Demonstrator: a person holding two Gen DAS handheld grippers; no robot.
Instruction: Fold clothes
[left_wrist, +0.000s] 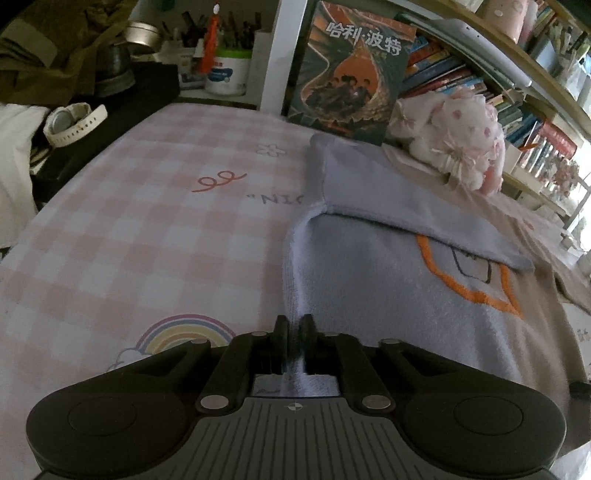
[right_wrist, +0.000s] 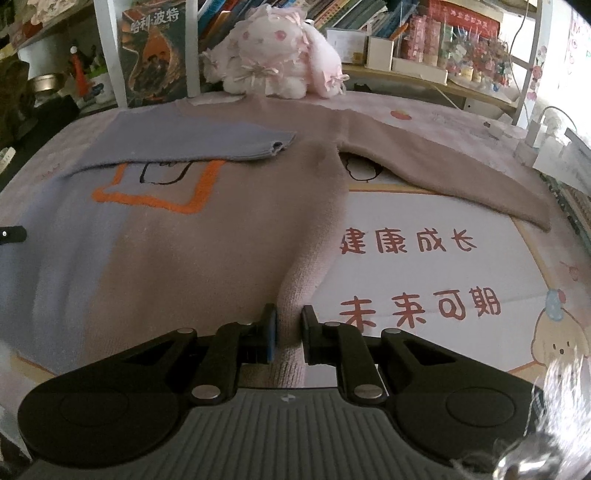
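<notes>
Where the left wrist view looks along its two black fingers, the left gripper (left_wrist: 294, 332) is clamped on the lavender bottom edge of the one sweater (left_wrist: 388, 280), a ridge of knit rising between the closed-in jaws. The sweater lies spread on a pink checked sheet (left_wrist: 129, 221) printed with one rainbow (left_wrist: 181, 334), one red squiggle and one small flower outline. One lavender sleeve (left_wrist: 406, 210) is folded across the chest, covering part of the orange outlined motif (left_wrist: 476, 291). Behind the sweater stand one dark book (left_wrist: 351, 70) propped upright and one pink-and-white plush rabbit (left_wrist: 454, 136), with rows of books on the shelves to the right. At the far left sit one white wristwatch (left_wrist: 72, 123) and one white tub (left_wrist: 227, 72). In the right wrist view, the right gripper (right_wrist: 289, 330) has its two fingers set either side of the beige bottom edge of the sweater (right_wrist: 221, 240), the knit pinched up between them. The second sleeve (right_wrist: 461, 177), beige, stretches out flat toward the right over a mat (right_wrist: 424, 266) with red characters. The folded lavender sleeve (right_wrist: 192, 144), the plush rabbit (right_wrist: 273, 62) and the upright book (right_wrist: 155, 55) appear beyond, and a black tip of the left gripper (right_wrist: 13, 234) shows at the left edge.
</notes>
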